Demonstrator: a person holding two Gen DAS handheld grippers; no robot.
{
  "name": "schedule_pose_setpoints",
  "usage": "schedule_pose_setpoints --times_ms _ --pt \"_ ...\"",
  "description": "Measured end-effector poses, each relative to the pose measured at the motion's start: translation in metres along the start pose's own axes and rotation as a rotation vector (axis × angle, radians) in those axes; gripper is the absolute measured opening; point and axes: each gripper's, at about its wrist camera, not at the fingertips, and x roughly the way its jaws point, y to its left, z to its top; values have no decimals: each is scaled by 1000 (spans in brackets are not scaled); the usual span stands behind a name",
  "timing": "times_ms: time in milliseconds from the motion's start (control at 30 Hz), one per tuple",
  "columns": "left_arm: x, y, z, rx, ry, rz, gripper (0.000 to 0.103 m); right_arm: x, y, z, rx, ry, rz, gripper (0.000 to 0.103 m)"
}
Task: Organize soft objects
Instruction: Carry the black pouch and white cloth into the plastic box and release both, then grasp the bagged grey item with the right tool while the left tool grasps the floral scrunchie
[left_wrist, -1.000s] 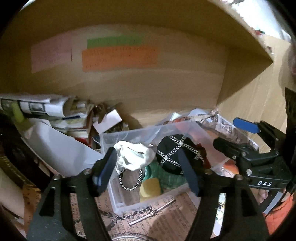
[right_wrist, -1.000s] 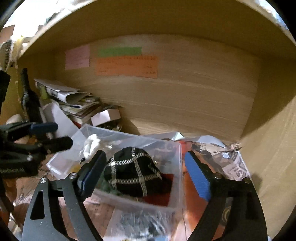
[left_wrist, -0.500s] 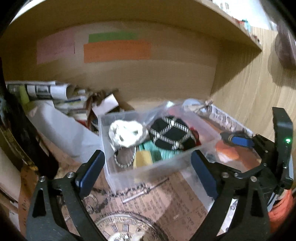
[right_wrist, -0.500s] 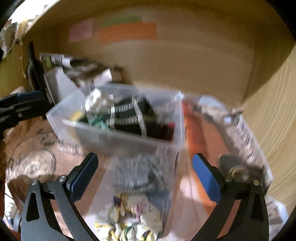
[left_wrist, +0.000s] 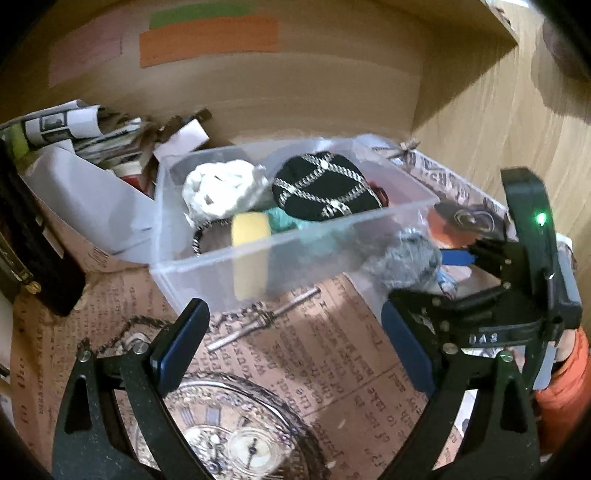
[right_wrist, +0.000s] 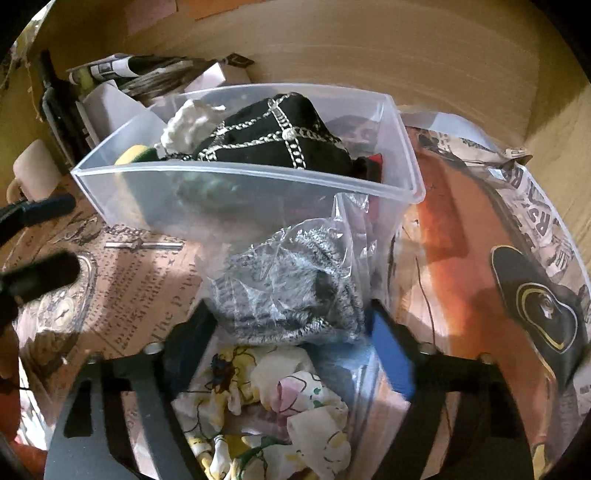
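Observation:
A clear plastic bin (left_wrist: 295, 236) (right_wrist: 240, 173) holds a white cloth (left_wrist: 221, 184) (right_wrist: 188, 122), a black pouch with chain trim (left_wrist: 325, 188) (right_wrist: 273, 136) and a yellow sponge (left_wrist: 249, 229). In front of the bin lies a grey knit piece in a clear bag (right_wrist: 288, 288) (left_wrist: 406, 258). My right gripper (right_wrist: 291, 343) (left_wrist: 432, 273) straddles that bag. Its jaws are closing, with the pads at the bag's sides and no firm squeeze visible. A floral cloth (right_wrist: 280, 406) lies under that gripper. My left gripper (left_wrist: 291, 325) (right_wrist: 44, 242) hangs open over the printed mat, holding nothing.
Rolled papers and books (left_wrist: 74, 125) pile up left of the bin, with a black case (left_wrist: 33, 266) beside them. A metal chain and bar (left_wrist: 258, 325) lie on the mat. An orange item (right_wrist: 443, 236) and a black emblem patch (right_wrist: 535, 306) lie to the right. Wooden walls close the back and right.
The left gripper let go of the white cloth into the bin, opened wide and sank back. The right gripper left the black pouch, tipped down, and narrowed around the bagged grey knit.

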Motion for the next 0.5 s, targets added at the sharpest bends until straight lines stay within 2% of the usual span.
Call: schedule_pose_setpoints --times_ms 33,67,167,400,500 --pt "1 -3 -1 5 3 -3 95 -1 0 0 2 -4 0 58" --pt "2 -5 -3 8 6 -8 95 -3 0 -1 6 -11 2 53" --pt "4 -13 -4 17 18 -24 95 -11 1 -4 11 -32 9 45" --pt "12 -35 -3 43 36 -61 95 -45 4 -13 23 -116 -2 37" --pt "18 -46 -3 44 60 -94 95 -68 0 -19 33 -170 -35 33"
